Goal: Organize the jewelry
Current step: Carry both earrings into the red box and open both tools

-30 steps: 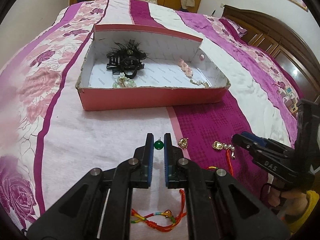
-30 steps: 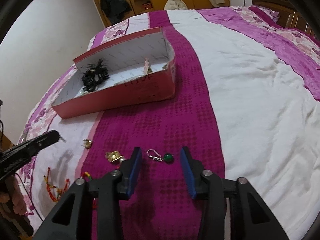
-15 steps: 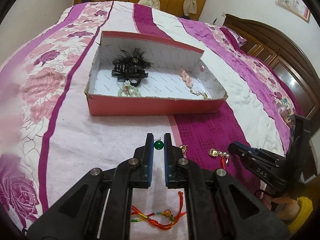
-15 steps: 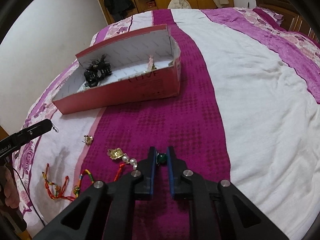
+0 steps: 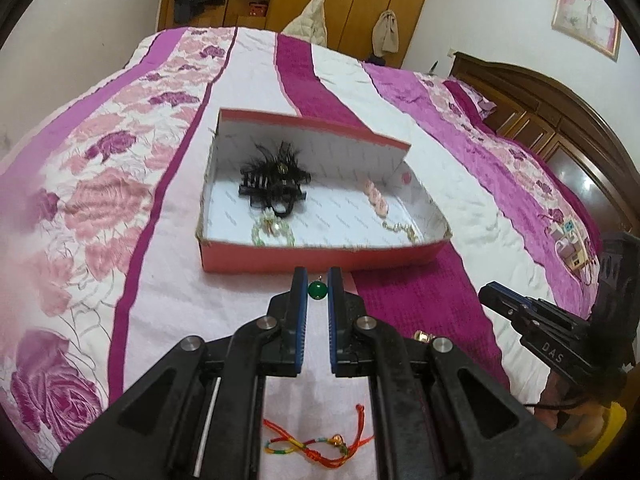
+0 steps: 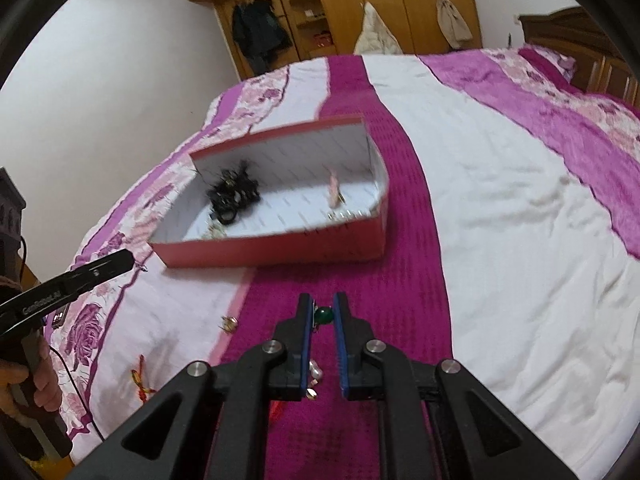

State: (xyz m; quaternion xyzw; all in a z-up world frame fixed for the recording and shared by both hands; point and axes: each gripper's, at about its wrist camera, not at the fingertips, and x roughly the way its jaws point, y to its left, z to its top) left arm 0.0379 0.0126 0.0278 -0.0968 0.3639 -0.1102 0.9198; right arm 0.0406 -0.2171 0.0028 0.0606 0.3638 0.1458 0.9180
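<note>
My left gripper (image 5: 318, 277) is shut on a green bead earring (image 5: 318, 290), held above the bedspread just short of the red box (image 5: 320, 259). My right gripper (image 6: 323, 303) is shut on a second green bead earring (image 6: 323, 315), lifted off the dark magenta stripe. The open box (image 6: 280, 249) has a white inside and holds a black feather hair clip (image 5: 274, 182), a pale bead bracelet (image 5: 272, 233), a pink piece (image 5: 376, 198) and a pearl chain (image 5: 402, 229). Each gripper shows at the edge of the other's view.
On the bed below lie a gold earring (image 5: 424, 336), a braided red cord bracelet (image 5: 320, 444) and a pearl piece (image 6: 314, 372). A wooden headboard (image 5: 560, 120) runs along the right, a wardrobe (image 6: 340, 8) stands at the far end. A hand (image 6: 24, 384) grips the left tool.
The right gripper's jaws closed on the green earring that lay between them and lifted it off the bed. Both grippers rose; the left kept its earring.
</note>
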